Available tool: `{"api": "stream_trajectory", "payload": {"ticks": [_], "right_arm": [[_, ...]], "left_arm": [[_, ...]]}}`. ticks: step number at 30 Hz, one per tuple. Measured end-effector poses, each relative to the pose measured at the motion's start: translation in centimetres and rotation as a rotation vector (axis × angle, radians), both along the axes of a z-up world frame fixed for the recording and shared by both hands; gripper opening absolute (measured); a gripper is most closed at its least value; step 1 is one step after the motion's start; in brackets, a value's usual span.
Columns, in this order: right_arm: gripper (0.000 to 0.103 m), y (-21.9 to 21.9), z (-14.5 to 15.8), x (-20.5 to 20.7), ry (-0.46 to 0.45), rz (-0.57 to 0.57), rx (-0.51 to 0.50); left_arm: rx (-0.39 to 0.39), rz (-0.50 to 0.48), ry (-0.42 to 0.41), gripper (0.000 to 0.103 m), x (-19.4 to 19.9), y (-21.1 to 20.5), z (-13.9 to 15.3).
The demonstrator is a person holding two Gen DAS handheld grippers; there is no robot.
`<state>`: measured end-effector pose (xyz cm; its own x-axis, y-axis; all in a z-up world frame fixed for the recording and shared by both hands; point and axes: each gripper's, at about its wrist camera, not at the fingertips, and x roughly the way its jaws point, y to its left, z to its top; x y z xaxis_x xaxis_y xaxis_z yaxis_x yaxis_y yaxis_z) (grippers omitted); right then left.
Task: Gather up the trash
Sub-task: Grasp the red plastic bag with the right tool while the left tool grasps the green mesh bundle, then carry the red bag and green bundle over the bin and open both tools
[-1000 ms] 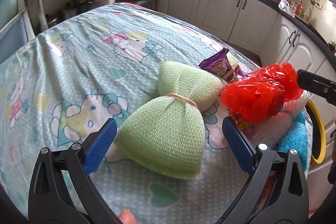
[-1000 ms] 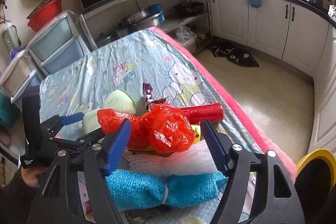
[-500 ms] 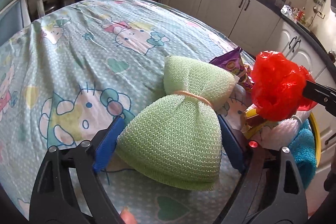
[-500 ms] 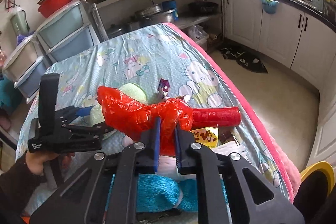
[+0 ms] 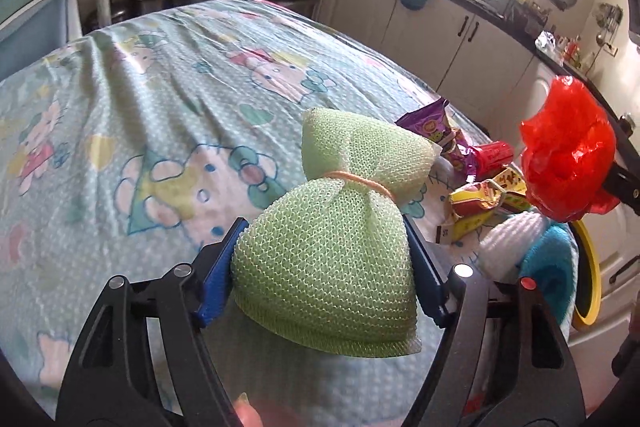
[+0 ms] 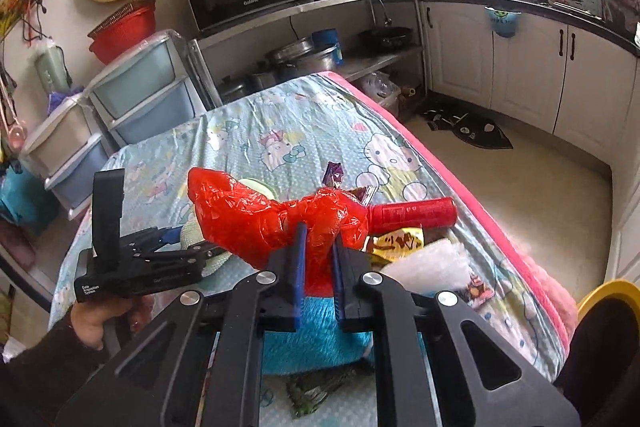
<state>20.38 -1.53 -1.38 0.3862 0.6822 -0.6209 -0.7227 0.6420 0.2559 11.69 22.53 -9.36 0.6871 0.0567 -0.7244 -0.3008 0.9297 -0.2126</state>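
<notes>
Left gripper (image 5: 324, 267): its jaws have just been closing and now squeeze the green mesh scrubber (image 5: 332, 227) on both sides, ready to lift it off the tabletop (image 5: 120, 99).
Right gripper (image 6: 318, 259): pinching the red plastic bag (image 6: 276, 215), held up off the tabletop (maybe for the trash).
Wrappers (image 5: 486, 187): lying to the right of the left gripper.
Yellow-rimmed bin (image 5: 592, 267): far right, inside hidden.

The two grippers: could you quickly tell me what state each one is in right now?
Left gripper: jaws have just been closing, pads now against the green mesh pouch.
Right gripper: shut on the red plastic bag.
</notes>
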Motion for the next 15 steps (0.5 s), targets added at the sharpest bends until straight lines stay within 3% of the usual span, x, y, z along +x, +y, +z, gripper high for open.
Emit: {"api": "stream_trajectory", "payload": {"ticks": [15], "right_arm": [[0.011,-4.5,2.0,-3.0,-0.033,-0.045,0.057]], "left_arm": [[0.074,-0.043,-0.090,0.066,-3.0,-4.0,5.0]]}}
